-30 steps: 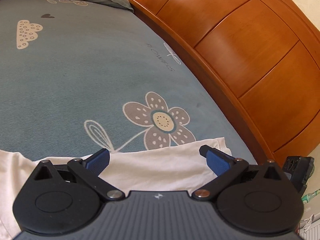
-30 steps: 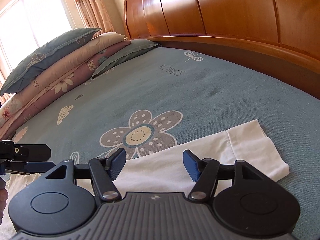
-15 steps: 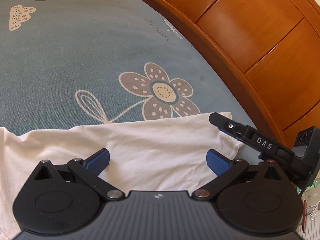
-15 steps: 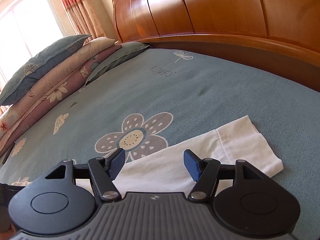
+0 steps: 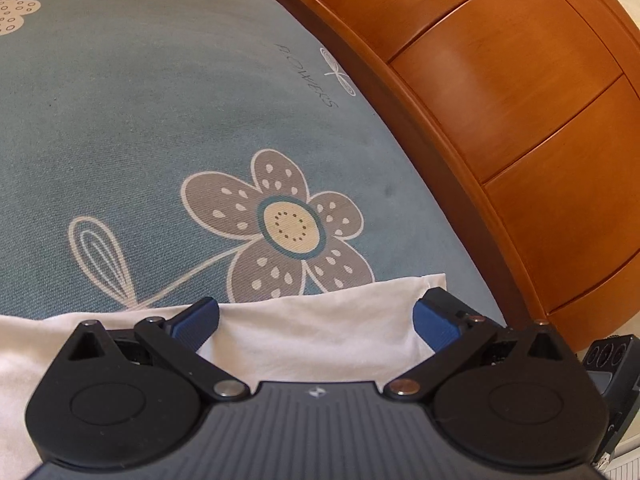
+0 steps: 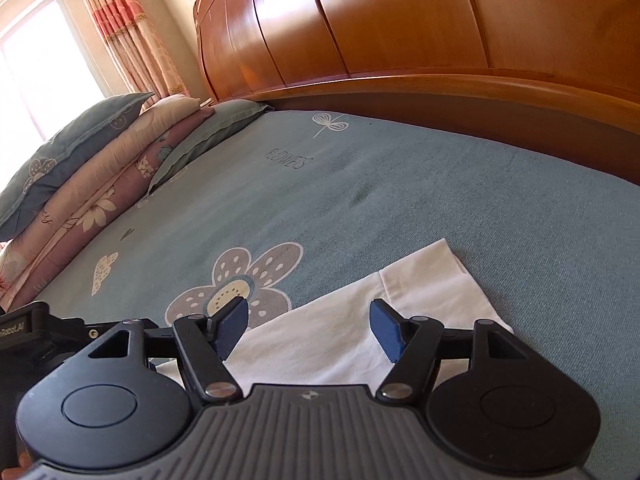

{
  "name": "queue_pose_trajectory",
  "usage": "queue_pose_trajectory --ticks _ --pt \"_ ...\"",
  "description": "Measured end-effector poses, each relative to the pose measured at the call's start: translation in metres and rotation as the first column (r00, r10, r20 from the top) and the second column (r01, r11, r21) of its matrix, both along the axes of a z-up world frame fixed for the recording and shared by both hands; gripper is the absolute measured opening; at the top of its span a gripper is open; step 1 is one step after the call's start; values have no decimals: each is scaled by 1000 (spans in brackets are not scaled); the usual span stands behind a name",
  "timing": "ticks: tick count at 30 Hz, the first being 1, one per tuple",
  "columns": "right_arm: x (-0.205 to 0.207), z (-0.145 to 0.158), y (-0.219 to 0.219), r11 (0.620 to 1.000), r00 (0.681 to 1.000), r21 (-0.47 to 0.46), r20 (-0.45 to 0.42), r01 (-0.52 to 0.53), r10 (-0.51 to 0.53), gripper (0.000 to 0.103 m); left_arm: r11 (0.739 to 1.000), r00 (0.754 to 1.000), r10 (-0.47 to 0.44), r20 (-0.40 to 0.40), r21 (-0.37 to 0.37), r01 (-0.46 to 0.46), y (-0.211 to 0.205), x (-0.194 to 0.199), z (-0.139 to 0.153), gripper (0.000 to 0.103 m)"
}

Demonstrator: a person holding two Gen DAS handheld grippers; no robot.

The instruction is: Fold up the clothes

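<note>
a: both sets of fingers apart, nothing pinched. right gripper (image 6: 306,330) has just been widening over the shirt (image 6: 424,300).
b: and the left gripper (image 5: 316,320)?
a: it has crept to the shirt's far edge. shirt lies flat on the bed (image 6: 440,184), sleeve out. looks like a fold's coming.

Glossy wood headboard (image 6: 400,20), matt woven sheet (image 5: 160,120)

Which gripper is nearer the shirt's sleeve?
Right. The right gripper hangs beside the sleeve; the left gripper is over the shirt's body, further along.
</note>
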State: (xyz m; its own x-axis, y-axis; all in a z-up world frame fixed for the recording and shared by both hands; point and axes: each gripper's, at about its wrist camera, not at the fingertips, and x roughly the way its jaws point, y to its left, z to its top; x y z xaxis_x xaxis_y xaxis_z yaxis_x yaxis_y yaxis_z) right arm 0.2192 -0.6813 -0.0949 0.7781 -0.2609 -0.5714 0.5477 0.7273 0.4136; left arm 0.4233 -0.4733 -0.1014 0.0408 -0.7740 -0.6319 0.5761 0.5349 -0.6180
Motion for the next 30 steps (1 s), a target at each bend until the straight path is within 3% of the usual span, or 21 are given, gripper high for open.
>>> queue_pose_trajectory --ticks 3,10,13,15,22,25,27,30 --pt "-3 -2 -5 1000 1000 20 -3 25 -24 72 998 999 -53 -11 -23 53 -1 -15 1 102" --pt "-9 -2 -10 999 999 23 2 43 -43 75 987 987 -159 -1 18 159 1 -46 -8 102" --pt "-10 -2 -12 998 999 47 17 43 -44 75 991 991 -130 20 10 130 3 -47 0 102" --pt "-9 0 -10 998 999 46 21 34 -35 75 988 988 -152 -13 -21 152 -2 -46 -1 102" --pt "-15 4 -13 999 999 51 45 13 -16 75 974 975 -224 -8 -19 224 -6 -59 -7 102" --pt "-13 -1 -17 988 996 146 87 -47 34 75 978 977 -204 54 -21 205 14 -59 6 102" --pt "-6 -5 -15 969 988 214 118 -127 103 75 978 978 -202 45 -46 204 28 -59 7 102" --pt "8 -6 -3 953 978 226 98 -202 184 77 977 980 -196 16 -85 197 42 -60 1 102"
